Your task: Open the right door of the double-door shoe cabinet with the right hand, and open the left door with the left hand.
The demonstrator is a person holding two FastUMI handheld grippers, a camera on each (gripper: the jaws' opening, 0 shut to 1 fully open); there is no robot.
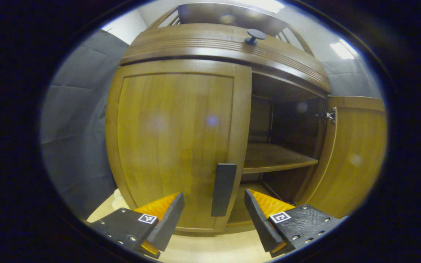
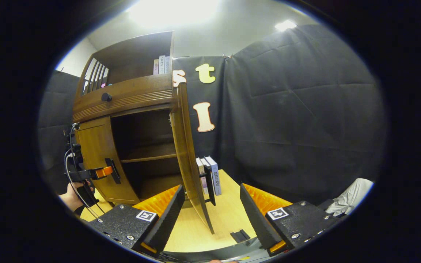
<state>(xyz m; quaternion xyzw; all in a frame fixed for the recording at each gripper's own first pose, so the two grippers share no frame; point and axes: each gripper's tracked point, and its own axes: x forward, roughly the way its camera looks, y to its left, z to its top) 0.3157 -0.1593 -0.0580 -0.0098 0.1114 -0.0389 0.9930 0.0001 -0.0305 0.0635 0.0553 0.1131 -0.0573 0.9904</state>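
Right door stood open, swung wide off cabinet; left door shut. Left claw gaped wide, handle just ahead between fingers, not gripped. Right claw wide, empty, by open door's edge. Risk: closing too early would miss handle; slanted pull could slip fingers off or drag cabinet across counter.
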